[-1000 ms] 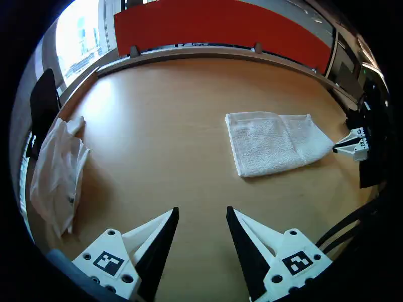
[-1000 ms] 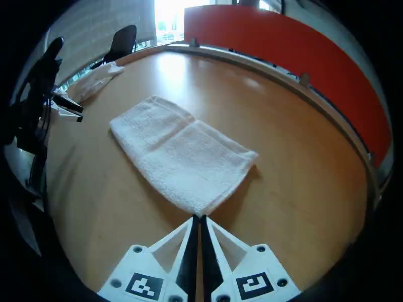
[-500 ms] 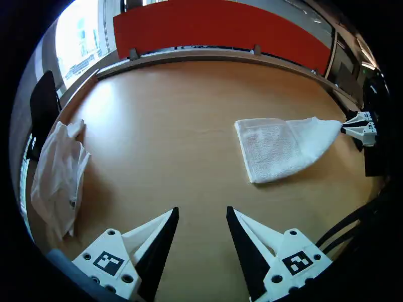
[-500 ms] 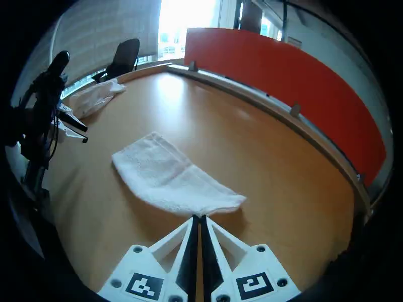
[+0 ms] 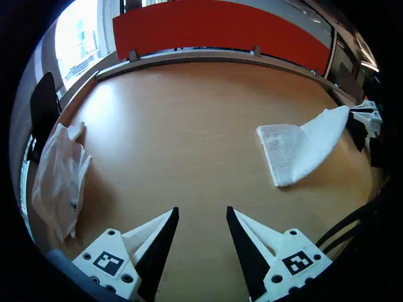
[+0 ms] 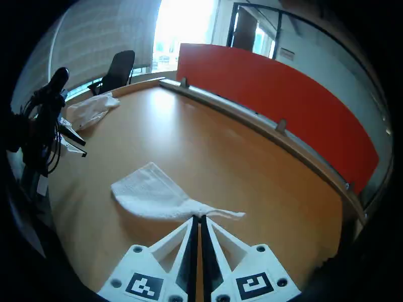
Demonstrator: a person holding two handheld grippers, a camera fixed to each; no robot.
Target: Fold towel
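Right gripper view: gripper [image 6: 200,221] covers towel [image 6: 151,194] corner.

Bright daylight came thru blown-out window [image 6: 184,30]; glare on tabletop [image 5: 101,98]; fisheye-bent edges; soft shadows, sharp focus.

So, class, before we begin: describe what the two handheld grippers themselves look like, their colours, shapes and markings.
The left gripper and right gripper match: each has two wedge-shaped white fingers tapering to points, with black inner faces. Each finger base carries a black-and-white square marker ringed by small screw holes. Black cables loop by the left gripper's dark handle.
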